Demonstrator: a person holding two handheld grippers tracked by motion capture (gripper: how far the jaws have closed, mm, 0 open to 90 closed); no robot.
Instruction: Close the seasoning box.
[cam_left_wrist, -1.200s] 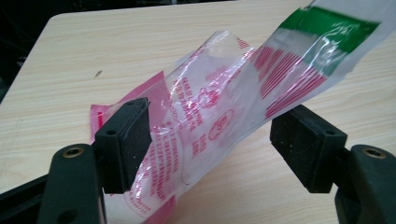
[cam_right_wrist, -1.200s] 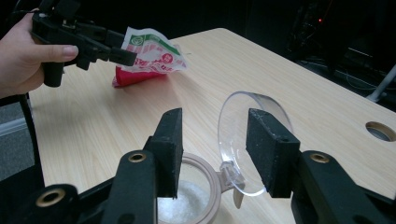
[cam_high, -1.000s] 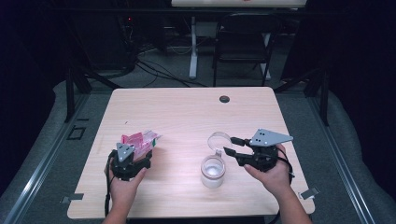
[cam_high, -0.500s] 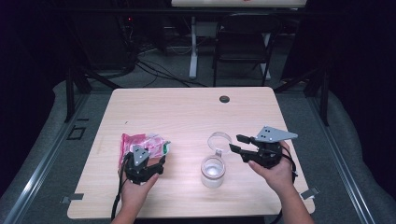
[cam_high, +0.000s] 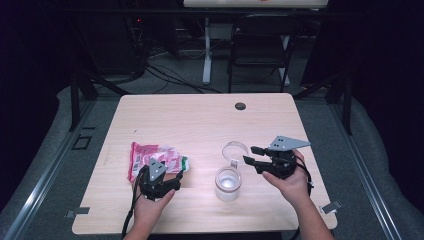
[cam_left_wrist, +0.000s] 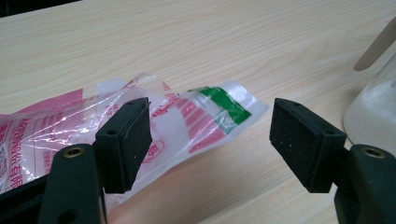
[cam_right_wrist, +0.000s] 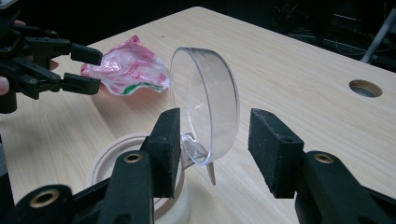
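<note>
A pink, white and green plastic bag (cam_high: 150, 156) (cam_left_wrist: 177, 116) lies flat on the wooden table. My left gripper (cam_high: 180, 176) (cam_left_wrist: 210, 140) stands open at the bag's right end, its jaws wide apart and low over the table. A clear jar (cam_high: 227, 184) (cam_right_wrist: 107, 158) stands at mid-table, its hinged clear lid (cam_high: 235, 150) (cam_right_wrist: 205, 100) flipped up on edge. My right gripper (cam_high: 249, 154) (cam_right_wrist: 212, 144) is open around the lid's lower edge. Its jaws have just been opening, and the lid stands between them unpressed. The left gripper (cam_right_wrist: 86, 70) also appears far off beside the bag (cam_right_wrist: 128, 65).
The jar's white body (cam_left_wrist: 373, 107) stands just right of the left gripper. A round cable hole (cam_high: 240, 106) (cam_right_wrist: 365, 87) sits near the table's far edge. A dark chair (cam_high: 260, 45) and floor cables lie beyond the table.
The left hand has slid right, and the bag, bunched at its jaws a second ago, now lies spread on the table. The right hand has sunk slightly toward the jar.
</note>
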